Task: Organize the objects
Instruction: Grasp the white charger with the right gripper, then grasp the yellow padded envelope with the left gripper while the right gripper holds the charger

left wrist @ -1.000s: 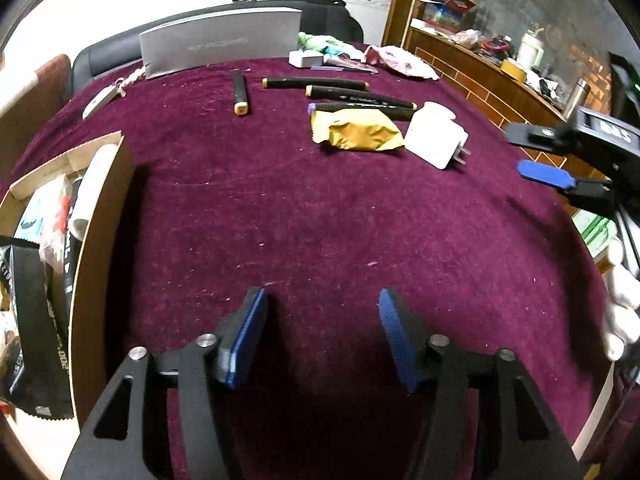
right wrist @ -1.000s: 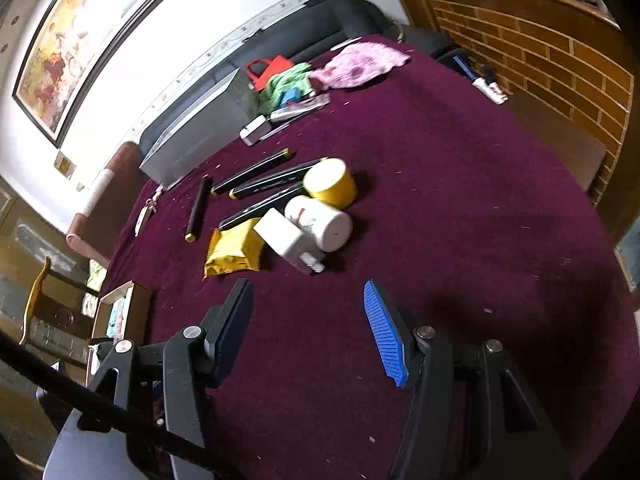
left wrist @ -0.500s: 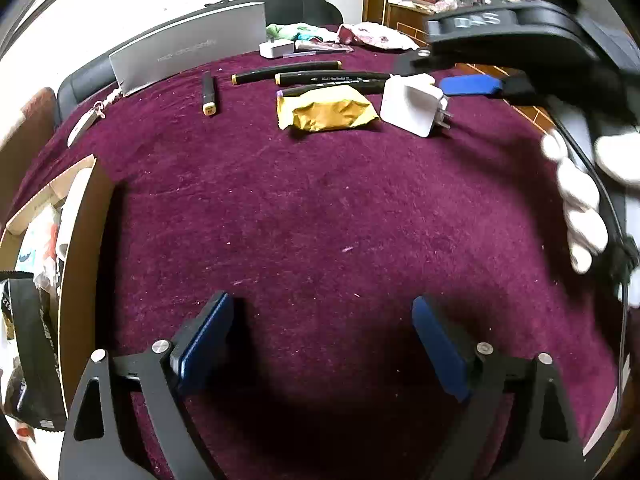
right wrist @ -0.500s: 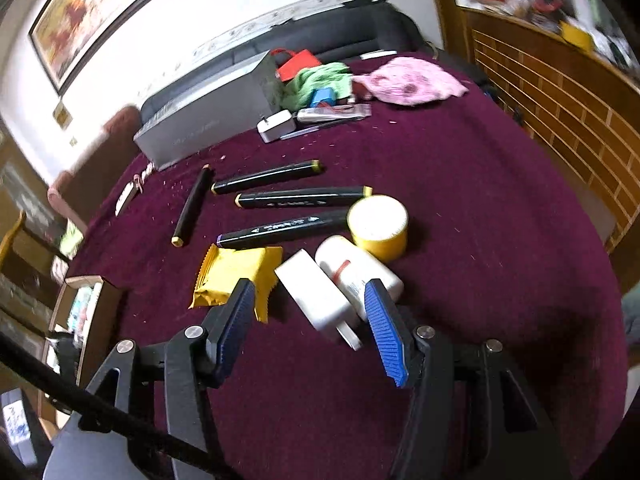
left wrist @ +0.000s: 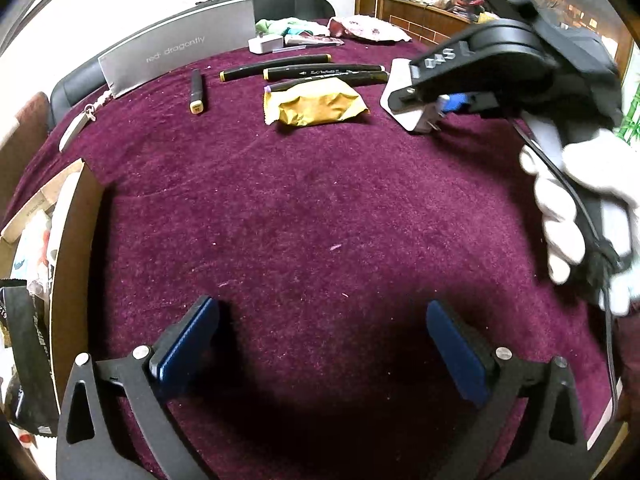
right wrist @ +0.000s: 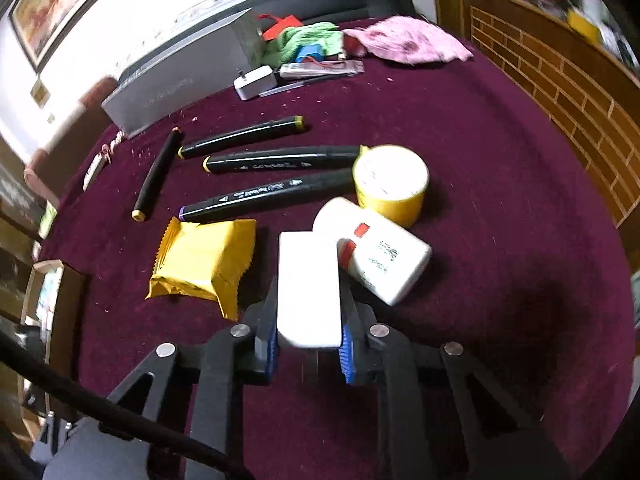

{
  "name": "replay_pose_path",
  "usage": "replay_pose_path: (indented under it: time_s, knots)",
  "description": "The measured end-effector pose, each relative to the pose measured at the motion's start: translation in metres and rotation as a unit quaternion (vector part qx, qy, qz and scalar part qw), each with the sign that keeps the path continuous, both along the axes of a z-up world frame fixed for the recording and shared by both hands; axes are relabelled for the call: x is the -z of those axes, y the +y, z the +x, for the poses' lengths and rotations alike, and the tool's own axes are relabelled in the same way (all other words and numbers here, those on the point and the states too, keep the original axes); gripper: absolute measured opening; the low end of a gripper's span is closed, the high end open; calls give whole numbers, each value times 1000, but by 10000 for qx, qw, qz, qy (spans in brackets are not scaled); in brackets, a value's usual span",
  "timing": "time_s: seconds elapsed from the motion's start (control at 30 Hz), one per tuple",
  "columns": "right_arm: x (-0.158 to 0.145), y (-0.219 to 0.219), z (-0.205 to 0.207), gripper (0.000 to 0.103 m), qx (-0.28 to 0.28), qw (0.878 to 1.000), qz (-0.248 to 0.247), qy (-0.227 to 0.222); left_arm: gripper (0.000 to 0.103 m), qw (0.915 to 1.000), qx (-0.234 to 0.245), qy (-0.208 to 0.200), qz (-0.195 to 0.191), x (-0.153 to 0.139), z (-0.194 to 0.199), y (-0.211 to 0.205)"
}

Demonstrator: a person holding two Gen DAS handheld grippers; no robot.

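Observation:
My right gripper [right wrist: 307, 338] is shut on a white charger plug [right wrist: 308, 284] that lies on the maroon tablecloth; it also shows in the left wrist view [left wrist: 404, 112], under the right gripper [left wrist: 440, 104]. Beside the plug lie a yellow snack packet [right wrist: 204, 264], a white bottle [right wrist: 384, 256], a yellow tape roll [right wrist: 390, 184] and several black markers [right wrist: 264, 196]. My left gripper [left wrist: 320, 344] is open and empty above bare cloth near the front.
A cardboard box [left wrist: 68, 240] with packets stands at the left table edge. A grey carton [left wrist: 180, 60], a small white adapter [right wrist: 256, 82], green and pink cloths [right wrist: 400, 40] lie at the back. A brick-faced counter [right wrist: 560, 80] runs along the right.
My right gripper moved forward over the white plug and closed on it. My left gripper opened wider and stayed near the front.

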State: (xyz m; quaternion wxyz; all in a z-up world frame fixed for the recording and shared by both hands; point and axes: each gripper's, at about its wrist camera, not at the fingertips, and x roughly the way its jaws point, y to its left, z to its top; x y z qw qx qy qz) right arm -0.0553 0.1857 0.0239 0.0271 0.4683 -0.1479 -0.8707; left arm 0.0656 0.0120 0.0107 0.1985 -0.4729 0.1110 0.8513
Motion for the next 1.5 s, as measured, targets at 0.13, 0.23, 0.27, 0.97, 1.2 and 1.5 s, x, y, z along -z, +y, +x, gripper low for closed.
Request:
replay_pose_path:
  time_s: [0.13,0.23,0.27,0.97,1.2,1.5]
  knots:
    - [1,5,26,20,80,9996,-268,94,101,10000,-5,-7,44,0,-1,1]
    - [3,5,44,20,76,9989,-390,229,101,9988,-161,-167,435,-4,-7,-6]
    - [3,6,48,20,59,9987,-431,277,101,9976,-250,-261,596,-7,-14,-9]
    - [17,26,53,20,40,9883,-1463,426,101,9904,-1234,377,500,-13,-163,36]
    - [17,25,52,20,42,9883,-1463,434,101,9907,-1139,504,546,-5,-168,48]
    - [17,27,52,20,46,9871,-1536,443,66,9978,-448,96,486,1,-151,62]
